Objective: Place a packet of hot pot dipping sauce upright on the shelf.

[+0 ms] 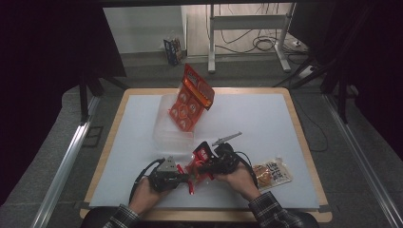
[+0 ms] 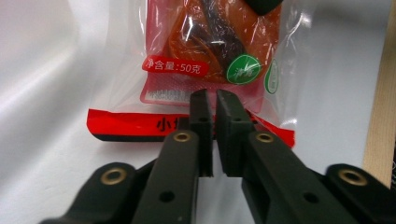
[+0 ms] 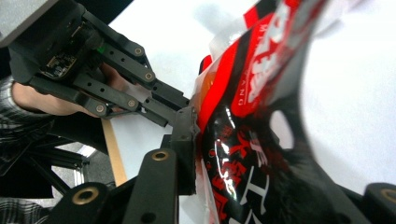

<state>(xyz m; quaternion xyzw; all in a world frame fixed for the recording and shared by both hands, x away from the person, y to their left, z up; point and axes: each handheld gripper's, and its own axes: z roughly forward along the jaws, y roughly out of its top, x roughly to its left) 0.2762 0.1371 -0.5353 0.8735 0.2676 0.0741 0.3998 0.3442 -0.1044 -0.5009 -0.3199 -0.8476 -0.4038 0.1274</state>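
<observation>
High view, orange snack bag (image 1: 191, 96) upright in clear tray (image 1: 164, 130)

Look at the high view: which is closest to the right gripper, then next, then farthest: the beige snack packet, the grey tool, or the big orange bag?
From the right gripper:
1. Grey tool, just beyond it.
2. Beige snack packet, at its right.
3. Big orange bag, far back in the clear tray.

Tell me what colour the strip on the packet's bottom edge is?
Red with a black line, on the packet; the left gripper view shows it best.
</observation>
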